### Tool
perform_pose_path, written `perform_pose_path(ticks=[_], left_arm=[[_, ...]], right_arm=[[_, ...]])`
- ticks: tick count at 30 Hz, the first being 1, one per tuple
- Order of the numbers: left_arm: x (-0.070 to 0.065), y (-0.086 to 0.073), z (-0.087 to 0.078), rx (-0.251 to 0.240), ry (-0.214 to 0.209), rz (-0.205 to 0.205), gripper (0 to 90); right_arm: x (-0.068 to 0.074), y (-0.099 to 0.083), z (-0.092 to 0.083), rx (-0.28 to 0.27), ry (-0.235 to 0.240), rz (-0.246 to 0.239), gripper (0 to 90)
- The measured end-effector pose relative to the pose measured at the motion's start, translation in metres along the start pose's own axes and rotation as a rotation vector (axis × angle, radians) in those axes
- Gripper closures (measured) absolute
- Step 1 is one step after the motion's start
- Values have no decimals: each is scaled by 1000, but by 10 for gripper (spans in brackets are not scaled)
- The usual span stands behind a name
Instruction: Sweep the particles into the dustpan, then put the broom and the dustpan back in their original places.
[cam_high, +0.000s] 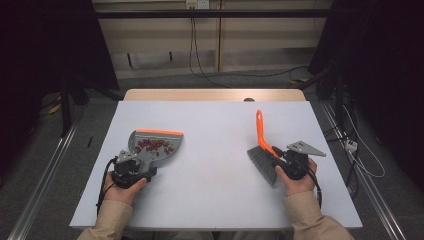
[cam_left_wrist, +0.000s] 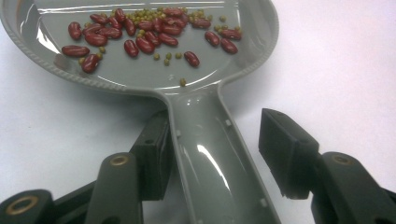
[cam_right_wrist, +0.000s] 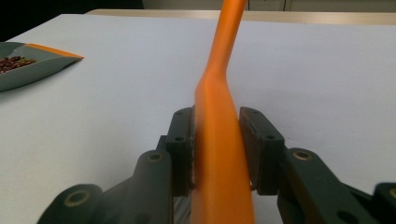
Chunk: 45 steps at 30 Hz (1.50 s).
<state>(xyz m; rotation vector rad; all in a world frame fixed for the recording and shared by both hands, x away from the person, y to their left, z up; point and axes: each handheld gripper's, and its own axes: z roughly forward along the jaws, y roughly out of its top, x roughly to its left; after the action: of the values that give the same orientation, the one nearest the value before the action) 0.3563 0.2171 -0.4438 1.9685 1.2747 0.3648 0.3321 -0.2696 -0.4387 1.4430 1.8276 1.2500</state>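
Sweeping at its close: beans gathered in the dustpan, both tools on the table.

High view: the grey dustpan (cam_high: 156, 145) lies at the left with red beans (cam_high: 154, 145) inside; the brush (cam_high: 265, 150) lies at the right, and the white table (cam_high: 215, 150) looks swept.
Left gripper view: the left gripper (cam_left_wrist: 212, 154) stands open about the dustpan handle, one pad beside it, the other well apart; judged released.
Right gripper view: the right gripper (cam_right_wrist: 215, 149) flanks the orange handle closely, contact uncertain; letting go remains.
No legible writing.
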Motion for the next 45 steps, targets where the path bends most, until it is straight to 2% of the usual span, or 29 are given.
perform_pose_path(ticks=[3,5,9,11,13,15,19,21,25,29,31,35,37,39,40,41,42,44,45], left_arm=[[0,0,-2,-16,-8,1,418],[0,2,-5,-35,-11,-4,335],[0,4,-10,-61,-12,6,239],[0,4,-11,-72,-14,16,223],[0,4,-12,-82,-20,15,204],[1,5,-13,-99,-32,25,161],[2,6,-16,-132,-51,48,133],[4,6,-17,-145,-62,87,110],[7,7,-20,-164,-76,103,92],[12,8,-21,-178,-78,91,90],[14,8,-22,-185,-73,80,90],[17,7,-22,-181,-79,81,90],[19,6,-23,-179,-87,90,89],[23,5,-25,-181,-92,73,91],[25,4,-27,-189,-81,76,114],[27,4,-29,-196,-76,83,174],[30,3,-31,-201,-78,80,247],[34,1,-36,-206,-71,64,392],[36,1,-38,-199,-67,57,445]], right_arm=[[-3,-1,-3,-3,-4,6,577],[-4,-1,-5,-3,-16,-15,492],[-6,1,-9,-28,-12,-49,375],[-6,2,-10,-24,-9,-80,321],[-6,1,-10,-26,17,-93,290],[-6,1,-11,-33,22,-106,272],[-11,1,-13,-37,51,-114,221],[-16,1,-14,-28,45,-117,222],[-25,0,-16,-20,32,-115,232],[-30,0,-15,-12,30,-113,240],[-32,0,-15,-7,27,-126,258],[-36,0,-14,15,25,-122,302],[-39,0,-13,28,14,-122,437],[-42,-1,-14,34,3,-138,578],[-44,-1,-13,47,-17,-152,668],[-46,-1,-13,60,-15,-159,764],[-48,-2,-13,73,-15,-165,779],[-53,-3,-14,83,-64,-180,853],[-55,-3,-14,89,-64,-177,855]])
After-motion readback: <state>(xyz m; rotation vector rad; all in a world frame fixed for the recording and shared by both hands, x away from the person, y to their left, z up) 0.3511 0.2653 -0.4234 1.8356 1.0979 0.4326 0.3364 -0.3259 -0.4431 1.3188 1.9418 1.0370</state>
